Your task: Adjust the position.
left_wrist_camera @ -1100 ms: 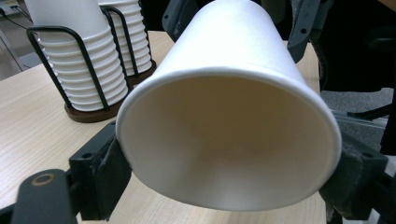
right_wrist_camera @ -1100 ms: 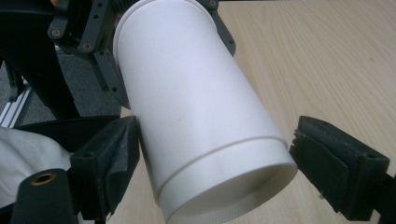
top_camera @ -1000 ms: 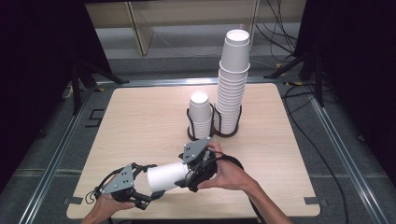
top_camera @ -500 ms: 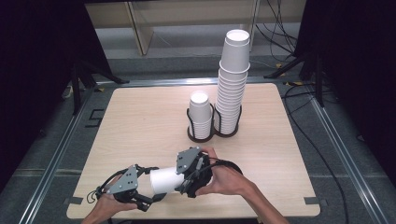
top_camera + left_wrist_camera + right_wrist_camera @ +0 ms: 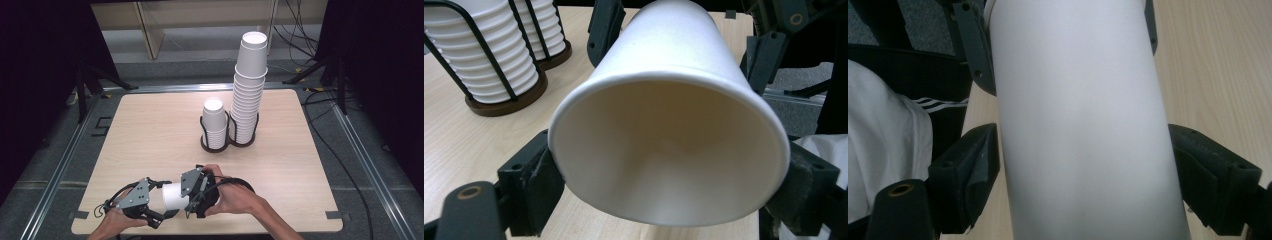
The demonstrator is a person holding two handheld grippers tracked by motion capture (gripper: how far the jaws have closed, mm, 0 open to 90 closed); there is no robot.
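Both grippers on one white paper cup [image 5: 172, 196].
Left gripper [image 5: 664, 195] clamps its rim; right gripper [image 5: 1083, 175] jaws flank its body, contact unclear.

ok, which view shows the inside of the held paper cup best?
Left gripper view: the paper cup faces the camera mouth-first, so its rim and inner wall are visible. The right gripper view shows its outer side wall; the high view shows it lying sideways between both grippers.
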